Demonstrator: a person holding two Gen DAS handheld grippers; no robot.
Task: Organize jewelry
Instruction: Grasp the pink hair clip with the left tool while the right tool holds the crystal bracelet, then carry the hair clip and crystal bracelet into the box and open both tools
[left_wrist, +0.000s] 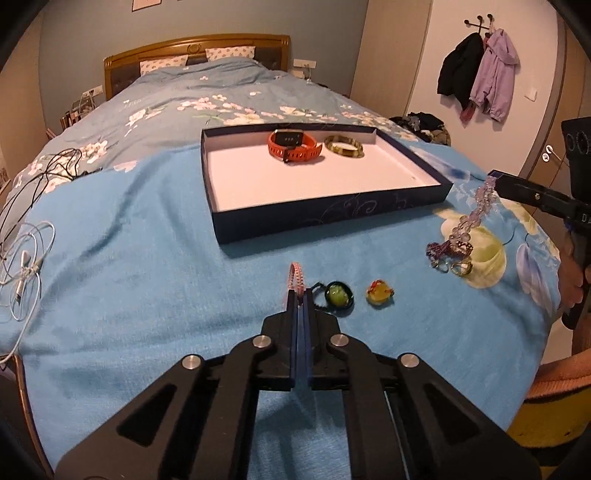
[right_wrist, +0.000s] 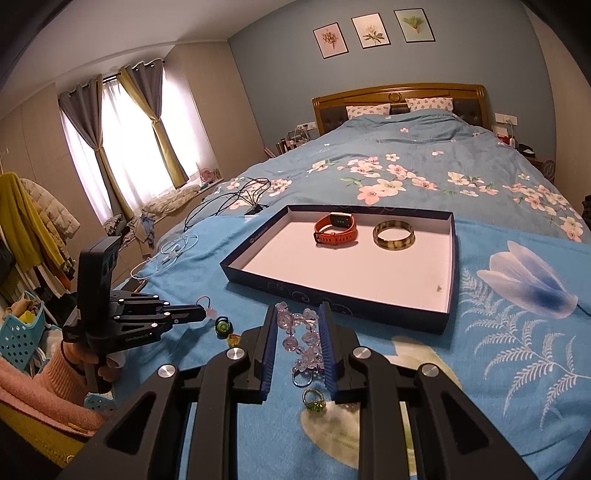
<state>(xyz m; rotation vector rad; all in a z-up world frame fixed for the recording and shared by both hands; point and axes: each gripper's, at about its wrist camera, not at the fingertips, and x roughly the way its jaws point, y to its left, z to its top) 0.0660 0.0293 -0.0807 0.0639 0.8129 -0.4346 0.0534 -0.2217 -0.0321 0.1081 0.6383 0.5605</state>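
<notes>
Pinching a pink braided bracelet (left_wrist: 295, 275), the left gripper (left_wrist: 300, 295) has its fingers pressed together on it; the loop sticks out past the tips, toward the tray (left_wrist: 332, 221). Right gripper (right_wrist: 298, 325) fingers clamp a string of clear lilac beads (right_wrist: 303, 339), which hangs between the pads in front of the tray's near wall. A green ring (right_wrist: 314, 400) lies on the blanket (left_wrist: 147, 277) under that gripper. A green pendant (left_wrist: 338, 295) and a yellow charm (left_wrist: 378, 293) lie near the tray. Inside the tray, at its far end: an orange watch (left_wrist: 293, 146) beside a bangle (left_wrist: 343, 147).
</notes>
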